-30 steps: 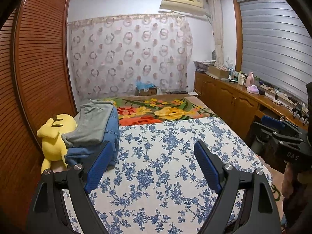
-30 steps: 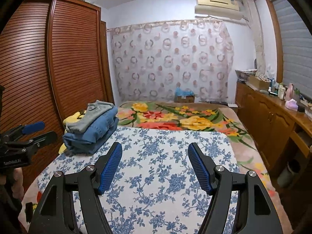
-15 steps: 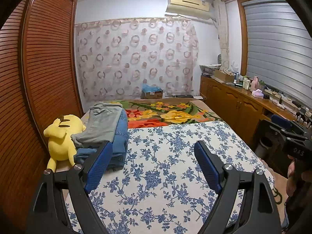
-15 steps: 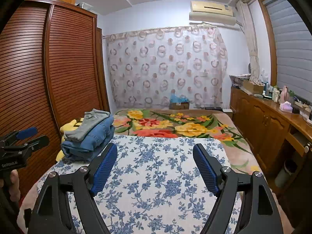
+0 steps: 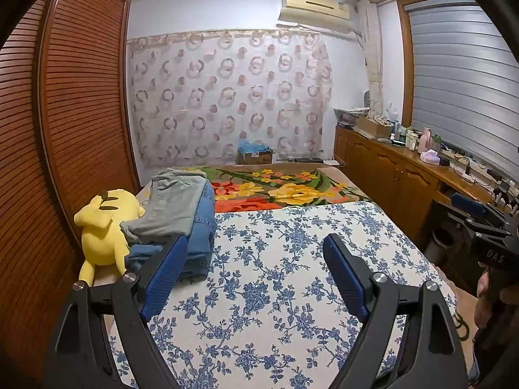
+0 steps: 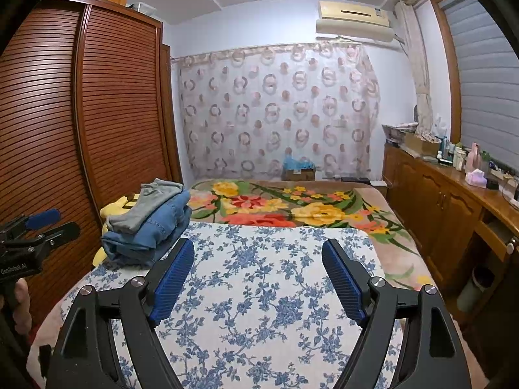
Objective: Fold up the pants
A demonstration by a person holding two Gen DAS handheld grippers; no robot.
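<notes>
A stack of folded pants [image 5: 181, 217], grey pair on top of blue jeans, lies at the left side of the bed; it also shows in the right wrist view [image 6: 149, 220]. My left gripper [image 5: 254, 259] is open and empty, held above the blue-flowered sheet [image 5: 292, 291], its left finger in front of the stack's near end. My right gripper [image 6: 258, 264] is open and empty above the same sheet [image 6: 259, 308], to the right of the stack. Each gripper shows at the edge of the other's view.
A yellow plush toy [image 5: 103, 227] lies left of the stack against the slatted wardrobe [image 5: 65, 129]. A bright flowered blanket [image 5: 285, 191] covers the far bed. Wooden cabinets [image 5: 399, 181] with clutter run along the right wall. A cardboard box [image 5: 254, 155] sits by the curtain.
Both cameras have tilted up and drawn back slightly, so more ceiling shows. Both grippers stay open and empty. The pants stack has not moved.
</notes>
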